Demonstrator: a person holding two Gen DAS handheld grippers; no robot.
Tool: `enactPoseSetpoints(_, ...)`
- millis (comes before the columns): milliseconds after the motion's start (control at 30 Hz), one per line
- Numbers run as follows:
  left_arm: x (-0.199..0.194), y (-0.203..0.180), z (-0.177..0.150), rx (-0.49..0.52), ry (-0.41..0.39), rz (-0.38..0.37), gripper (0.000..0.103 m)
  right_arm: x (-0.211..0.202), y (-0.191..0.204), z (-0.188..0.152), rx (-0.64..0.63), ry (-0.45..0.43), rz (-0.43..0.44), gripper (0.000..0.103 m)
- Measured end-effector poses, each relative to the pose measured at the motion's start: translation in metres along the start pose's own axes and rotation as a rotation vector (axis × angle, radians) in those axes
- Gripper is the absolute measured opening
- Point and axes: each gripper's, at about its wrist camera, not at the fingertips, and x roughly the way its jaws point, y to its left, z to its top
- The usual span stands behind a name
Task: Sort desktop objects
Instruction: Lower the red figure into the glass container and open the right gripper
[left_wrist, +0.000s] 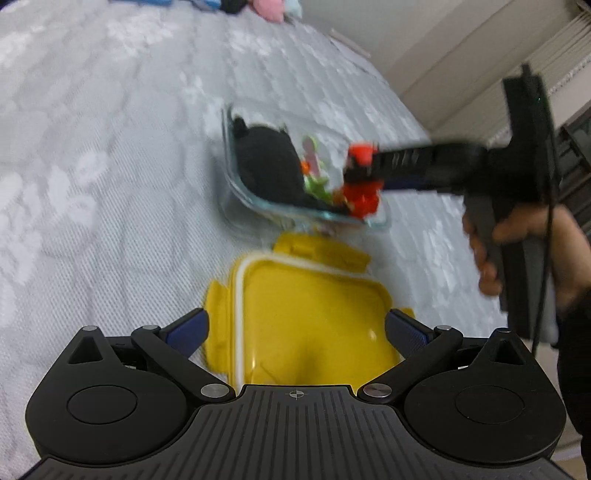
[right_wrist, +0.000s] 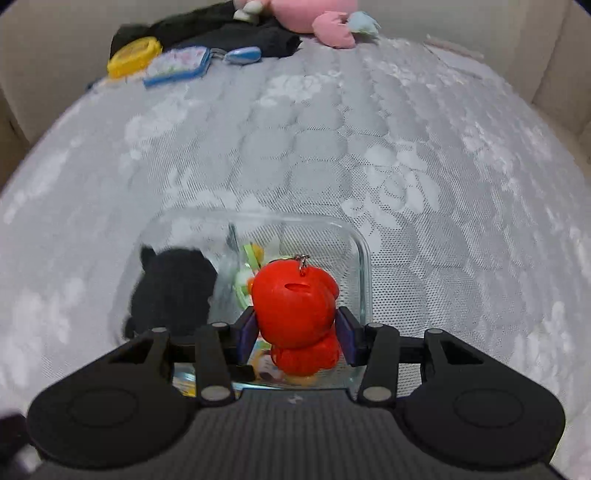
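Observation:
A clear glass container (right_wrist: 364, 254) sits on the grey patterned bedspread and holds a black plush (right_wrist: 173, 291) and small green and orange trinkets (right_wrist: 251, 258). My right gripper (right_wrist: 297, 326) is shut on a red toy figure (right_wrist: 295, 302) with a keyring, held over the container's near right part. In the left wrist view the right gripper (left_wrist: 360, 171) reaches from the right over the container (left_wrist: 236, 184) with the red toy (left_wrist: 364, 195). My left gripper (left_wrist: 297, 328) is open, its blue pads on either side of a yellow lid (left_wrist: 306, 306) lying just in front of the container.
At the far edge of the bed lie a yellow round case (right_wrist: 135, 57), a blue-edged pouch (right_wrist: 177, 66), a small blue object (right_wrist: 243, 55), black clothing (right_wrist: 236, 33) and a pink plush (right_wrist: 314, 18). Beige walls surround the bed.

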Motion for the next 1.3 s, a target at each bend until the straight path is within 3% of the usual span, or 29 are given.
enactPoseSetpoints(167, 0.004, 0.004, 0.003, -0.024, 0.014, -0.009, 0.103, 0.001, 0.011, -0.007, -0.062, -0.031, -0.024, 0.048)
enactPoseSetpoints(467, 0.017, -0.001, 0.002, 0.019, 0.065, 0.018, 0.103, 0.001, 0.008, -0.008, -0.091, -0.052, -0.040, 0.048)
enactPoseSetpoints(867, 0.022, 0.000, 0.004, 0.034, 0.063, 0.041, 0.103, -0.007, 0.007, -0.008, -0.113, -0.072, -0.073, 0.048)
enactPoseSetpoints(1000, 0.018, -0.003, 0.004, 0.042, 0.056, -0.020, 0.103, -0.012, 0.003, -0.007, -0.114, -0.079, -0.089, 0.049)
enactPoseSetpoints(1100, 0.012, -0.009, 0.003, 0.071, 0.030, -0.062, 0.103, -0.017, 0.000, -0.005, -0.109, -0.088, -0.097, 0.052)
enactPoseSetpoints(1300, 0.020, -0.024, -0.001, 0.163, 0.066, -0.004, 0.103, -0.032, -0.014, 0.002, -0.050, -0.119, -0.083, 0.053)
